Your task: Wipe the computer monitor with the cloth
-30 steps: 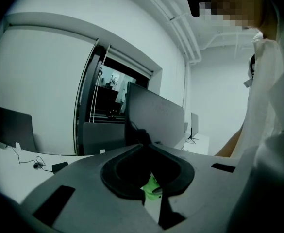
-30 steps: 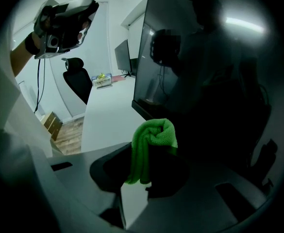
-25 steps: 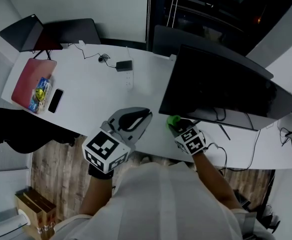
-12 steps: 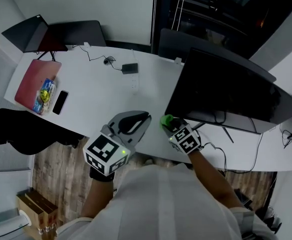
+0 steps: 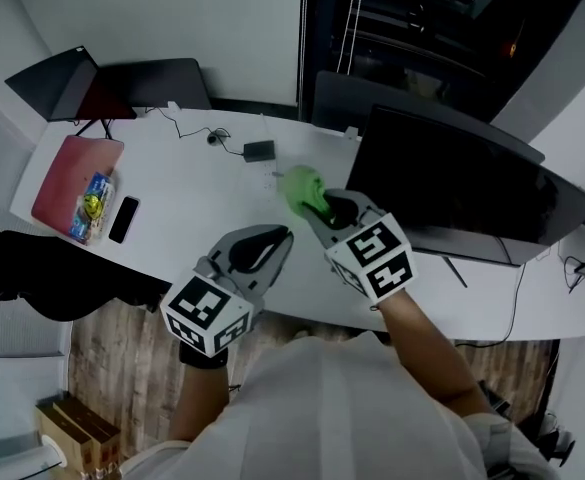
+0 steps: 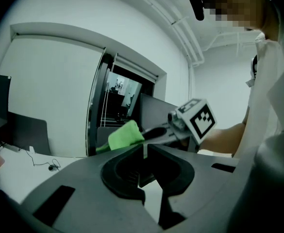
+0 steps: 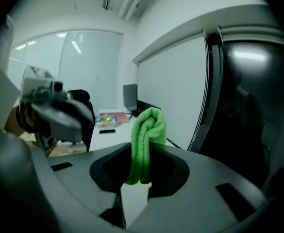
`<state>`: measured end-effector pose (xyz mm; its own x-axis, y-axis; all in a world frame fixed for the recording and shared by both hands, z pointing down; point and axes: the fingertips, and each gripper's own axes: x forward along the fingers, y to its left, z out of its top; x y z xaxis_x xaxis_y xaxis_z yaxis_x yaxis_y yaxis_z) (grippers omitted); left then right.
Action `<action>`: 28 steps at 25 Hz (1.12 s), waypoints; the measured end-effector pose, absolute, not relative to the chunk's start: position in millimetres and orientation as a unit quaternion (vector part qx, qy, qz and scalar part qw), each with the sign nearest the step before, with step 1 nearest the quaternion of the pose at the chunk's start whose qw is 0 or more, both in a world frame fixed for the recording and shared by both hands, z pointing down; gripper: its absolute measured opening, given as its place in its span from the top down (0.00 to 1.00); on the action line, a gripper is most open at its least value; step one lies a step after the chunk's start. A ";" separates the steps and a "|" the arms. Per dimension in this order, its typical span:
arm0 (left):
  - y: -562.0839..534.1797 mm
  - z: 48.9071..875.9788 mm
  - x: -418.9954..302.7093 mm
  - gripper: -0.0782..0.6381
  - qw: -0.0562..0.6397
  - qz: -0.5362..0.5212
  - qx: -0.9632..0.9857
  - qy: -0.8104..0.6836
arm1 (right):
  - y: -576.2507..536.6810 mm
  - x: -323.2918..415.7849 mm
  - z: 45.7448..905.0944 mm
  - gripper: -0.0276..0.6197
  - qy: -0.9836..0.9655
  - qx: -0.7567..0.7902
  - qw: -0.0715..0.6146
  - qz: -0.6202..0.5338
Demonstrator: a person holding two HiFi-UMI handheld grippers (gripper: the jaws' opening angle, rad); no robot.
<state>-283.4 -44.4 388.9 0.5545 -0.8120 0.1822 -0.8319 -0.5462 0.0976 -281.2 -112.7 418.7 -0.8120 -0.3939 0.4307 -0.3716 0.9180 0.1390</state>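
A folded green cloth (image 5: 301,185) is pinched in my right gripper (image 5: 318,204), which is shut on it and raised over the white desk (image 5: 187,203), just left of the black monitor (image 5: 462,193). In the right gripper view the cloth (image 7: 147,135) stands upright between the jaws, with the dark monitor screen (image 7: 251,101) close on the right. My left gripper (image 5: 278,237) hovers at the desk's near edge, shut with nothing in it. The left gripper view shows its jaws (image 6: 143,153) together and the cloth (image 6: 125,135) beyond them.
On the desk's left lie a red sleeve (image 5: 64,166), a snack packet (image 5: 90,196) and a phone (image 5: 124,219). A power adapter (image 5: 259,151) with cables sits at the back. A second dark screen (image 5: 57,76) stands far left. A black chair (image 5: 32,273) is below the desk.
My right gripper has lifted the green cloth from the desk's near edge under the monitor and carried it up and left, beside the monitor's left side. The left gripper has barely moved.
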 end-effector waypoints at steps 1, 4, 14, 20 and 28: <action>-43.9 386.6 -284.6 0.84 0.084 0.057 0.878 -0.469 | -117.2 -282.8 394.7 0.85 -0.953 0.214 0.212 -0.030; -42.3 382.4 -287.8 0.84 0.079 0.055 0.878 -0.470 | -132.9 -280.9 330.2 0.85 -0.957 0.259 0.129 -0.015; -38.0 378.4 -289.0 0.84 0.074 0.054 0.881 -0.465 | -173.8 -253.6 303.0 0.85 -0.932 0.347 0.000 0.100; -39.9 380.4 -286.7 0.84 0.074 0.057 0.883 -0.460 | -173.5 -249.9 326.0 0.85 -0.928 0.350 0.007 0.129; -40.4 384.9 -283.1 0.84 0.078 0.064 0.885 -0.454 | -165.8 -244.1 352.8 0.85 -0.924 0.347 0.015 0.159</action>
